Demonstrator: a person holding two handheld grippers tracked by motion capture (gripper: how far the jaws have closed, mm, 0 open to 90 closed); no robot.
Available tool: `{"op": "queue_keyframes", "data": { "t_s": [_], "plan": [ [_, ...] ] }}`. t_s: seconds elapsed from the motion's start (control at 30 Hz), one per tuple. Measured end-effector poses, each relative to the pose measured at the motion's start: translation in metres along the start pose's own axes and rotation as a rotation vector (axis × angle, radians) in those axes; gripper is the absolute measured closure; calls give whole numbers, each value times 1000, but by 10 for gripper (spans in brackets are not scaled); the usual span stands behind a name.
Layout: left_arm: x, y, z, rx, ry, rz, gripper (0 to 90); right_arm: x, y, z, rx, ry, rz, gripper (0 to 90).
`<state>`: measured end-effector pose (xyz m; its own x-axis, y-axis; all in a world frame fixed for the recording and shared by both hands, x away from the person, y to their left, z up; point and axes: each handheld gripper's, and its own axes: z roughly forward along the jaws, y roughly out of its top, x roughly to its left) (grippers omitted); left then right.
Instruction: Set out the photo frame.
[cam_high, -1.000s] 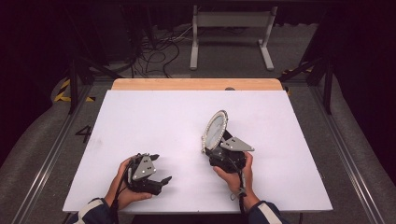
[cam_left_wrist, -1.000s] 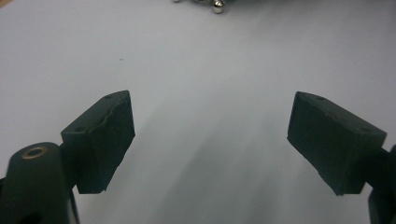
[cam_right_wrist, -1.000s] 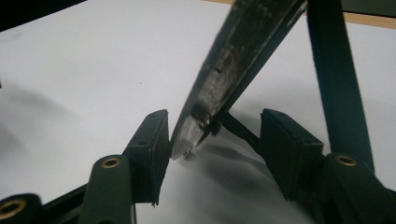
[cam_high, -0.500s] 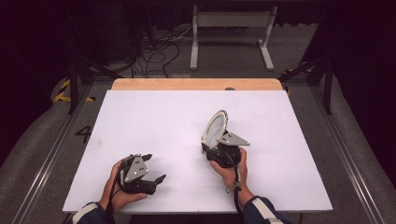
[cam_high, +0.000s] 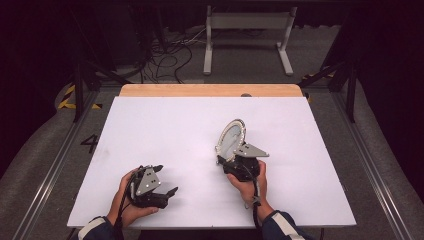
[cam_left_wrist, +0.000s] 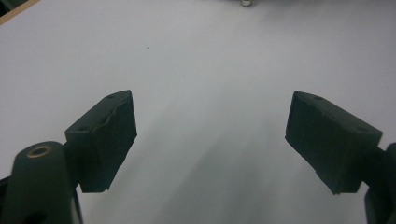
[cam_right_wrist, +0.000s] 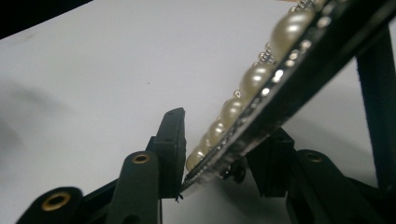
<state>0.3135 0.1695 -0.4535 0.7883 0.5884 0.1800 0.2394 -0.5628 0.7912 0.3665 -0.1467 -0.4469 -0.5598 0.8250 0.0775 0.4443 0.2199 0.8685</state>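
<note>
Both jaws of right gripper (cam_right_wrist: 212, 154) pinch pearl-rimmed mirror (cam_high: 231, 136) edge.

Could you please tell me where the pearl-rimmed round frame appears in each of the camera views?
High view: the pearl-rimmed frame stands right of centre, rising from the right tongs.
Left gripper view: no frame here, just open jaws over the white table.
Right gripper view: its pearl edge runs from bottom centre to top right, clamped between the jaws.
Shared landmark: the white table.

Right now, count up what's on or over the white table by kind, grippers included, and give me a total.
Grippers: 2, left gripper and right gripper
Pearl-rimmed round mirror: 1, clamped in the right gripper
Total: 3
</note>
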Motion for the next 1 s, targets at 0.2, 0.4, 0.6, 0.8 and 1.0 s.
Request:
{"op": "queue_keyframes", "data": {
  "t_s": [0.2, 0.4, 0.6, 0.8, 1.0],
  "plan": [
    [-1, 1, -1, -1, -5, 3, 168, -4, 1, -3, 16, 32, -12, 652],
    [-2, 2, 1, -4, -9, 4, 169, -9, 2, -5, 28, 65, -29, 678],
    [1, 5, 6, 13, -29, 4, 172, -14, 2, -6, 37, 102, -28, 707],
    [15, 22, 18, -11, -34, 13, 184, -18, 2, -8, 53, 132, -31, 722],
    [30, 48, 46, -47, -80, 5, 194, -21, 2, -11, 66, 150, -40, 729]
  ]
}}
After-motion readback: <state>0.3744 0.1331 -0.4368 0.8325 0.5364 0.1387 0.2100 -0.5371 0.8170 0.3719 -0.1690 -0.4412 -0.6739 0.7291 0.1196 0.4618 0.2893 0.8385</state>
